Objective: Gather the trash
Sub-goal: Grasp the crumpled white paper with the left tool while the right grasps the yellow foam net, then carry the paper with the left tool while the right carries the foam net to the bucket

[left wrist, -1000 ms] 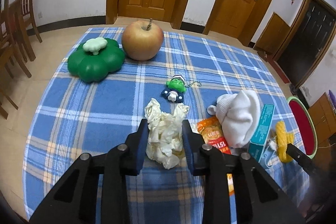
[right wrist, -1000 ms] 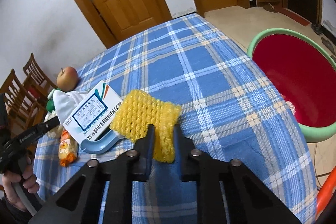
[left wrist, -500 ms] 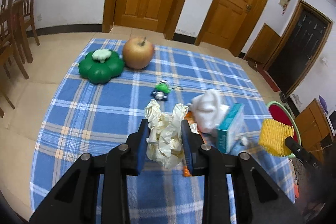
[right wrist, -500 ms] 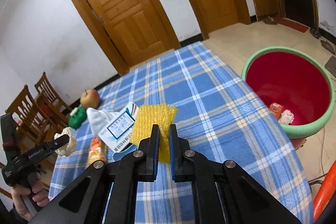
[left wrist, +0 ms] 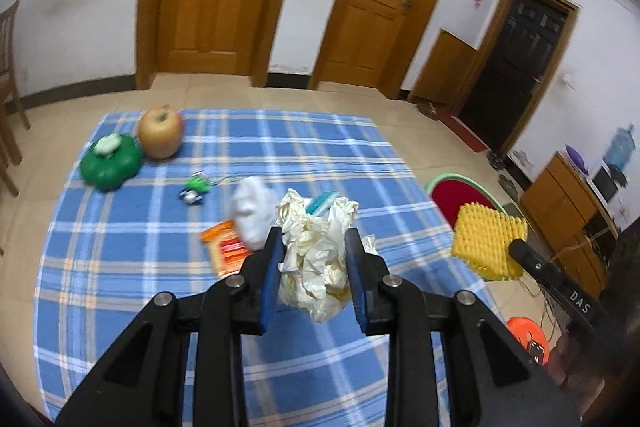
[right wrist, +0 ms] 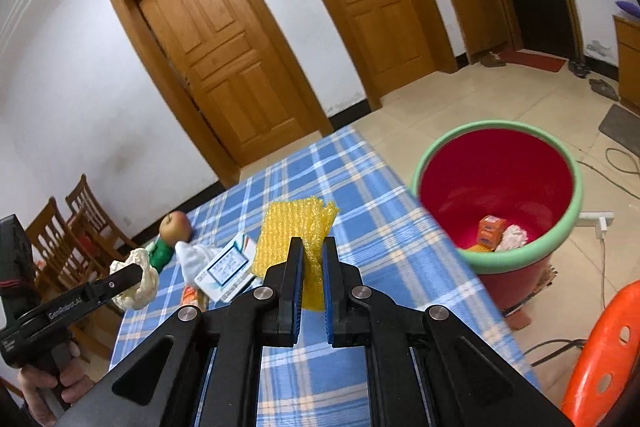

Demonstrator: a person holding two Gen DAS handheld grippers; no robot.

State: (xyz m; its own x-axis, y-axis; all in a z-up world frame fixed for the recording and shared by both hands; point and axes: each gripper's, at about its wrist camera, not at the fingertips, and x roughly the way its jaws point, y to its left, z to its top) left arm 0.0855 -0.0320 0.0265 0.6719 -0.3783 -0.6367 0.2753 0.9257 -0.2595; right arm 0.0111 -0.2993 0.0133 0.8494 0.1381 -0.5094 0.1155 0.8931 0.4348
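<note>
The left gripper [left wrist: 313, 259] clamps crumpled paper [left wrist: 316, 259], the right gripper [right wrist: 312, 259] yellow foam netting [right wrist: 296, 227]; both loads hang above the tablecloth [right wrist: 360, 227], beside the red bin [right wrist: 560, 227]. Light, soft, compressible: grip mid-body.

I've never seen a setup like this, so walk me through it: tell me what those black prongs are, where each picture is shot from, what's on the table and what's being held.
There is no robot here. A person holds a black two-finger gripper in each hand, and a camera on each looks out along its fingers.

In the left one's view, the left gripper is shut on a crumpled paper wad. In the right one's view, the right gripper is shut on a yellow foam net.

On the blue checked tablecloth lie an apple, a green clover-shaped container, a small green toy, a white sock and an orange snack packet. Beside the table stands a red bin with some trash in it.
</note>
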